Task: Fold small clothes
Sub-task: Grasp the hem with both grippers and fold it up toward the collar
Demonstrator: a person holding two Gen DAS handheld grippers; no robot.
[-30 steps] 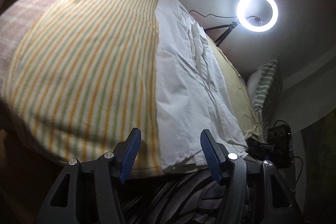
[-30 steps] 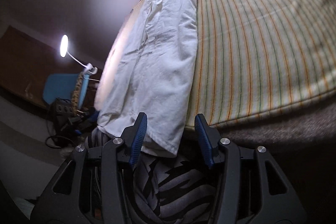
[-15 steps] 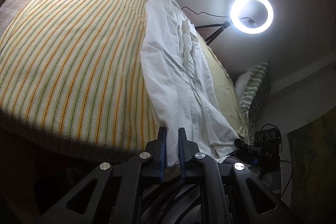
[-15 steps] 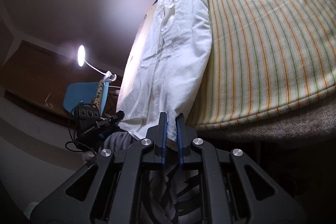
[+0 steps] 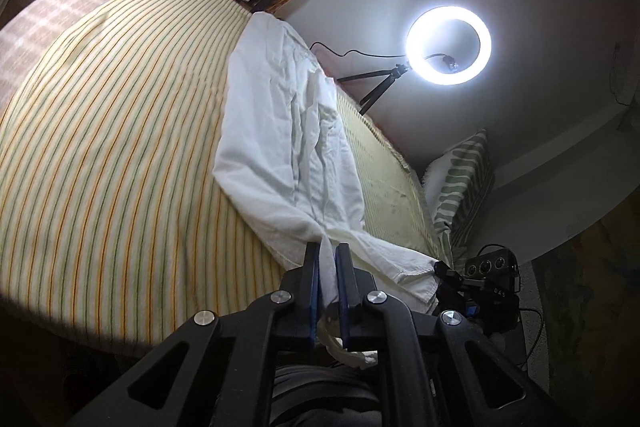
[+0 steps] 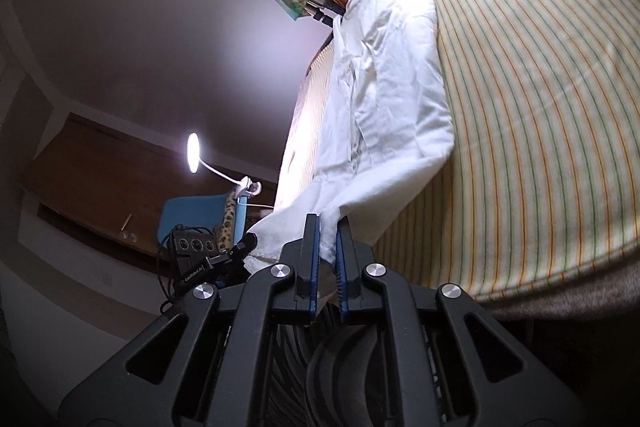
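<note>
Fabric from the near hem of the long white cotton garment (image 5: 280, 147) sits pinched in both tools: the left gripper (image 5: 328, 267) is clamped on one corner, the right gripper (image 6: 327, 247) on the other. Gripping both corners lets the hem rise evenly, probably to carry it toward the far end. The rest lies lengthwise on the yellow striped bed sheet (image 5: 120, 167).

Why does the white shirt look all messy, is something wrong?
Nothing is broken. The white shirt is just wrinkled and bunched near its bottom edge, where the left gripper and right gripper pinch it above the striped sheet.
</note>
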